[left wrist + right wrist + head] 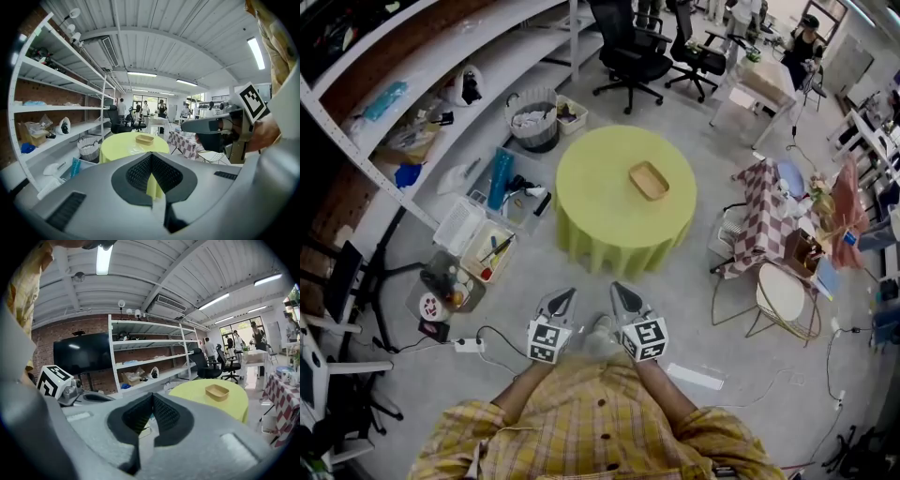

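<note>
Grey concrete floor [750, 366] spans the whole room. Long white shelving [441, 58] runs along the left wall, loaded with bags and boxes, with bins on the floor at its foot. At centre stands the round table [600, 192], draped to the floor in a yellow-green cloth, ahead of me and well apart from my tools. To its right is a smaller table under a red-checked cloth [766, 223]. Two black office chairs [630, 52] stand at the far side. A white wire basket [532, 120] sits just beyond the round table's far-left edge. My left gripper [567, 293] and right gripper [619, 289] hang side by side over the near floor, each with its jaws pressed together on nothing. The tan tray [649, 180] lies on the round table, right of its middle.
</note>
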### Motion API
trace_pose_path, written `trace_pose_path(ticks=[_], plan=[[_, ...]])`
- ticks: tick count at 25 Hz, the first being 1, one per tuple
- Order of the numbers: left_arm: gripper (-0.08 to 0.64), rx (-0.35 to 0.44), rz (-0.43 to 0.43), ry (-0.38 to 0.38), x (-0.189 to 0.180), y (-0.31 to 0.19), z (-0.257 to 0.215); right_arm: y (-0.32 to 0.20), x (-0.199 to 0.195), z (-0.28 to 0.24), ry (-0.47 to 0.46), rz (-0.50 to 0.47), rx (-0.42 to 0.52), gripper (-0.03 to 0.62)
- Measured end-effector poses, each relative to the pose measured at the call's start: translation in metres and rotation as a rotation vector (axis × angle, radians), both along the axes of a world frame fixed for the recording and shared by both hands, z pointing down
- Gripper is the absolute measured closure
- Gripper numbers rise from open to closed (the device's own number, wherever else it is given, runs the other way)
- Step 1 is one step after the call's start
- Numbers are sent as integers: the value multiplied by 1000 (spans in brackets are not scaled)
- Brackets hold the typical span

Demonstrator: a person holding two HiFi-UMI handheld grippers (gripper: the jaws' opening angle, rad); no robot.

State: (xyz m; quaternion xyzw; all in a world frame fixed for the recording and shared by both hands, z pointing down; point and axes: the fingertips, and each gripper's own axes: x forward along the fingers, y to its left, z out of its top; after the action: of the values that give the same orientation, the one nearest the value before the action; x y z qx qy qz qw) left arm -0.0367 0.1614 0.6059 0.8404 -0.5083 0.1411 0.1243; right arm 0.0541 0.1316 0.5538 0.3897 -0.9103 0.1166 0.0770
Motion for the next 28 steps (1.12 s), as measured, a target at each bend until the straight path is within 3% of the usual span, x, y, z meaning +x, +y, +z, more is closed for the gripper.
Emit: trace_pose_path(ticks=[14,19,28], plan=[[557,3,-9,-1,-3,-120,8,-124,-2,5,-10,-8,12,594],[557,15,11,-4,7,-145,9,-146,-2,12,-5,-12,8,594],[557,-22,40,28,-16,-178,19,-177,-25,25,20,14,-31,594]])
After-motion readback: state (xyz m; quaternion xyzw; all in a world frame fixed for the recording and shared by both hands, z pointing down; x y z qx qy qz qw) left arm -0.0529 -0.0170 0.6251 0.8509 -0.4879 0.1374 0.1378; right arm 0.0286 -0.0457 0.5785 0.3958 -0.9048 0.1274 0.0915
